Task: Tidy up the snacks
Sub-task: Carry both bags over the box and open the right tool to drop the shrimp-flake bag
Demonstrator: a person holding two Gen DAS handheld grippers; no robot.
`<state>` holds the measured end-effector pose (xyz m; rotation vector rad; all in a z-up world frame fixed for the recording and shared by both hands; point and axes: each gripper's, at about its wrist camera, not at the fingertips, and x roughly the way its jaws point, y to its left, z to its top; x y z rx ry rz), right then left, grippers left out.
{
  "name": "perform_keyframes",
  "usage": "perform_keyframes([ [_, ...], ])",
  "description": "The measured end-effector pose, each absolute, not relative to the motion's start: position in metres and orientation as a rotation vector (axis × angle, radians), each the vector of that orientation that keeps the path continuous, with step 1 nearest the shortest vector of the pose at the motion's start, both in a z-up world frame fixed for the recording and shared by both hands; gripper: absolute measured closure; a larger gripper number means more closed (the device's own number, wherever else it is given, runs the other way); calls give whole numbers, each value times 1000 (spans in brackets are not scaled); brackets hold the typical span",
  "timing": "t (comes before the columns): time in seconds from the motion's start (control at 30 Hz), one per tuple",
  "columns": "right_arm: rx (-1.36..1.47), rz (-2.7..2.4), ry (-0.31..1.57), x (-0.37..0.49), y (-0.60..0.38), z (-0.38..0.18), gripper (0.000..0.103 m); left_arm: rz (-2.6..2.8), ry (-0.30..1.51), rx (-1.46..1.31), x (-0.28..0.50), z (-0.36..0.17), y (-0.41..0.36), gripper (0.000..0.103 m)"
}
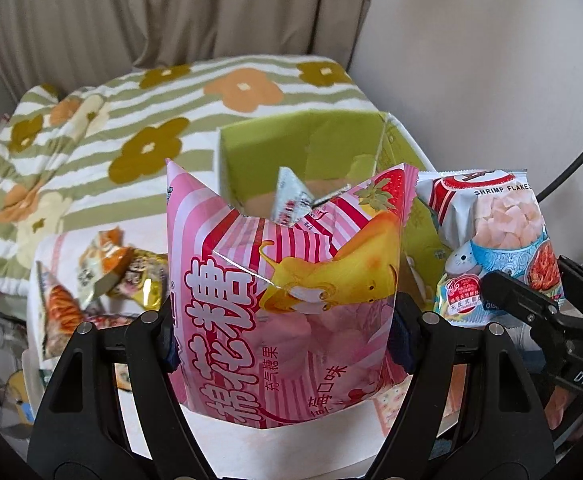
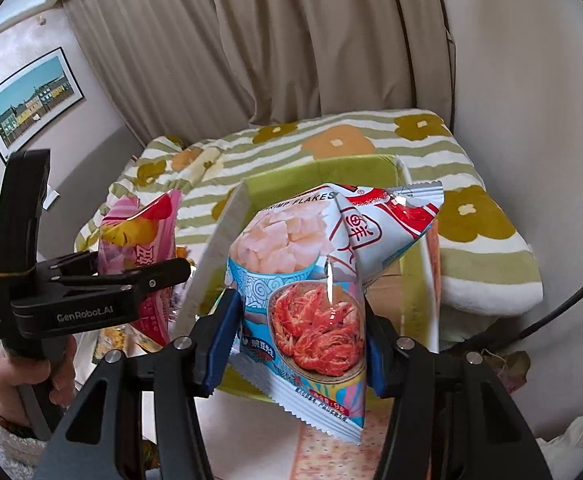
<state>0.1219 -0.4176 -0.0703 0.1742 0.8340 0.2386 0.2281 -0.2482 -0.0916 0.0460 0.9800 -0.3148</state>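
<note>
My left gripper (image 1: 287,332) is shut on a pink marshmallow bag (image 1: 283,280) and holds it up in front of a green open box (image 1: 267,140). The box holds a small white packet (image 1: 291,196). My right gripper (image 2: 295,340) is shut on a white and blue shrimp flakes bag (image 2: 315,280), held over the near side of the green box (image 2: 331,172). In the left wrist view the shrimp bag (image 1: 495,240) is just right of the pink bag. In the right wrist view the left gripper (image 2: 131,284) and pink bag (image 2: 147,232) are at the left.
Several loose snack packets (image 1: 107,276) lie on the white table (image 1: 251,448) at the left. A flowered striped blanket (image 1: 131,128) covers the bed behind the box. Curtains (image 2: 291,40) hang at the back. A framed picture (image 2: 31,100) hangs on the left wall.
</note>
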Motion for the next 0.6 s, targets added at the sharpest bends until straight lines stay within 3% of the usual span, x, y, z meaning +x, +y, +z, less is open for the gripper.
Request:
perform_keyframes([
  [0.23,137,199,876,136,-426,-88,53,-323,1006,105,252,-105,-262,28],
  [0.4,124,187,898,146,-425,-95,53,-312,1010,144,261,-108,-268,2],
  [0.6,115,164,911,155,-422,-100,53,-323,1006,199,264,-109,-270,1],
])
